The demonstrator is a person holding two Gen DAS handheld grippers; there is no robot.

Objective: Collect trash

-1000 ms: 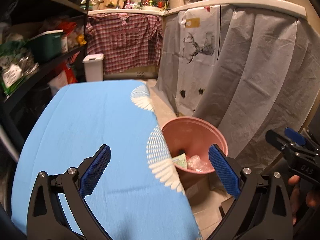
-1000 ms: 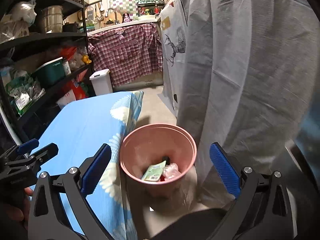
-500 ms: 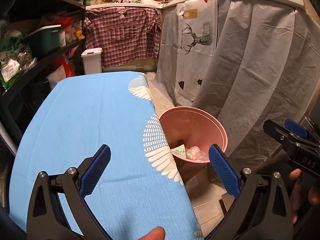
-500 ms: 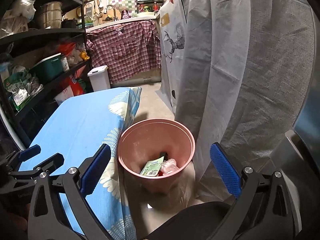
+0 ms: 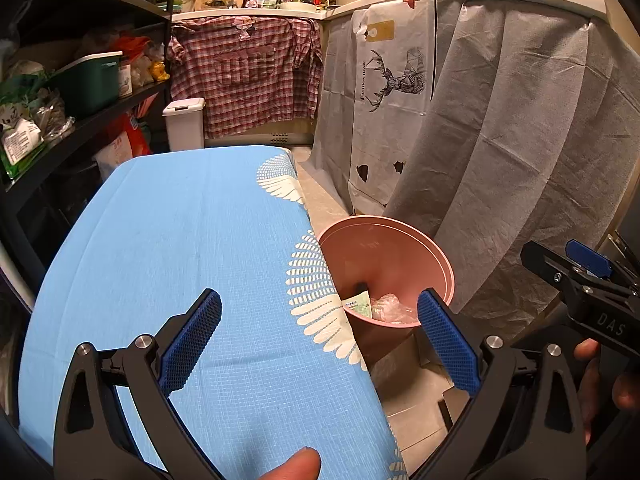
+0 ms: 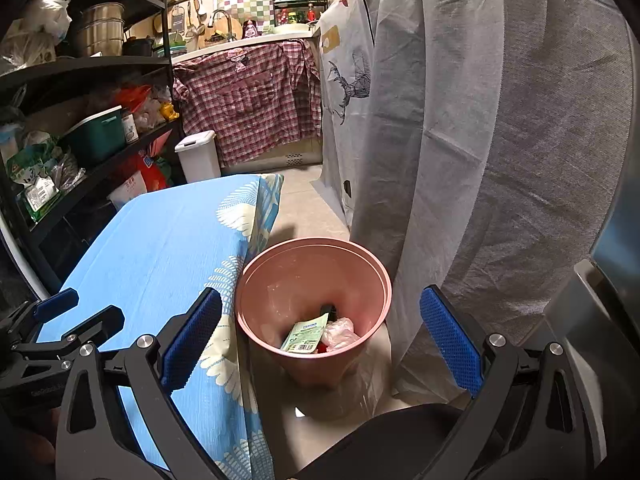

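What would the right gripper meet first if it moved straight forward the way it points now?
Probably the pink bin: the open right gripper points down into it, toward the wrappers inside. Depth is unclear.

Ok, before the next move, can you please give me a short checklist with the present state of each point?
1. Left gripper empty, jaws wide apart: ok.
2. Right gripper empty, jaws wide apart: ok.
3. Pink bin upright on the floor beside the table, mouth free: ok.
4. Trash already in the bin, a green packet and a crumpled clear wrapper: ok.
5. Blue tablecloth free of trash where it shows: ok; the near edge behind the grippers: cannot tell.
6. More trash on the floor around the bin: cannot tell, part is hidden.
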